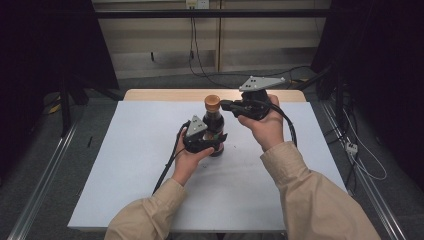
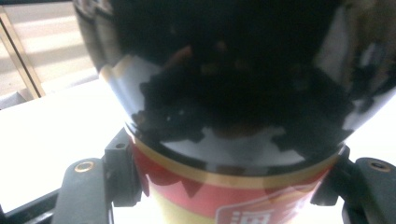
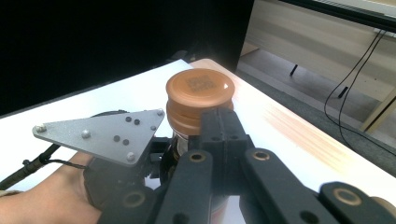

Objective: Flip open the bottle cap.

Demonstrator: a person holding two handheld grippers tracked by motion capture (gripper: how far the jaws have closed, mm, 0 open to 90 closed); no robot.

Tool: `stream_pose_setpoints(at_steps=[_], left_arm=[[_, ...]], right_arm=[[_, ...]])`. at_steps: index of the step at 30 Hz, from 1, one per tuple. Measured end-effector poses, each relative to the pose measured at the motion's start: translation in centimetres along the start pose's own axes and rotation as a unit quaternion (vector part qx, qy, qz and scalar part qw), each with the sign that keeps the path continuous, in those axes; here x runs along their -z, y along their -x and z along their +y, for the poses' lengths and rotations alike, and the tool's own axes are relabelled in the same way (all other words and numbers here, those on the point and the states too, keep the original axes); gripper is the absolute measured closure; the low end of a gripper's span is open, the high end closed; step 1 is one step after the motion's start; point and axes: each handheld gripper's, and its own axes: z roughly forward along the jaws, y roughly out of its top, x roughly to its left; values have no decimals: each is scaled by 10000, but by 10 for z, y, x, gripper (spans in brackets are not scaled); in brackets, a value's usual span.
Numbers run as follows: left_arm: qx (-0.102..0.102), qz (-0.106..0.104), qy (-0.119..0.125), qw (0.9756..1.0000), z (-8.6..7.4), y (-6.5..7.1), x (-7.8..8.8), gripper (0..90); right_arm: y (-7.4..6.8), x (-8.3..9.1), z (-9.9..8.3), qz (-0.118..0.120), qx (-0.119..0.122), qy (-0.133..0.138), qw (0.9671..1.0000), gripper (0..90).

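1. A dark glass bottle (image 1: 215, 125) with a red-and-cream label stands upright at the centre of the high view, on the white-covered table (image 1: 125, 165).
2. The bottle carries a round orange-brown plastic cap (image 1: 212, 102), which sits on the neck just above centre frame.
3. The left hand-held gripper (image 1: 212, 140) is clamped on the bottle's lower body, its jaws on either side of it. In the left gripper view the black jaws press the labelled band at lower left and lower right of the frame, with the dark shoulder (image 2: 224, 84) above.
4. The left hand (image 1: 187, 160) holds this hand-held gripper from below centre; its black cable (image 1: 167, 165) trails toward the lower left.
5. The right hand-held gripper (image 1: 224, 105) reaches in level from right of centre, its jaws clenched together, their tips at the side of the cap.
6. In the right gripper view the closed jaws meet just below the cap's (image 3: 200, 100) rim at centre frame; whether they touch it cannot be told.
7. The grey three-cornered plate (image 3: 105, 133) of the left hand-held gripper lies at left of centre in that view.
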Motion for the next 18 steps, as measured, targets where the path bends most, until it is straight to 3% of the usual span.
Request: stream_pose_setpoints(at_steps=[8, 10, 14, 18], left_arm=[[-80, -5, -33, 10000, 6, 1, 3, 286], [-14, -78, -50, 10000, 7, 0, 4, 282], [-122, -59, 72, 9999, 14, 0, 11, 273], [8, -111, 190, 9998, 23, -2, 22, 227]], right_arm=[[3, 1, -6, 26, -52, 38, 10000, 900], [4, 1, -7, 0, -74, 61, 10000, 900], [5, 1, -7, 4, -68, 32, 10000, 900], [5, 0, -8, -21, -72, 22, 10000, 900]])
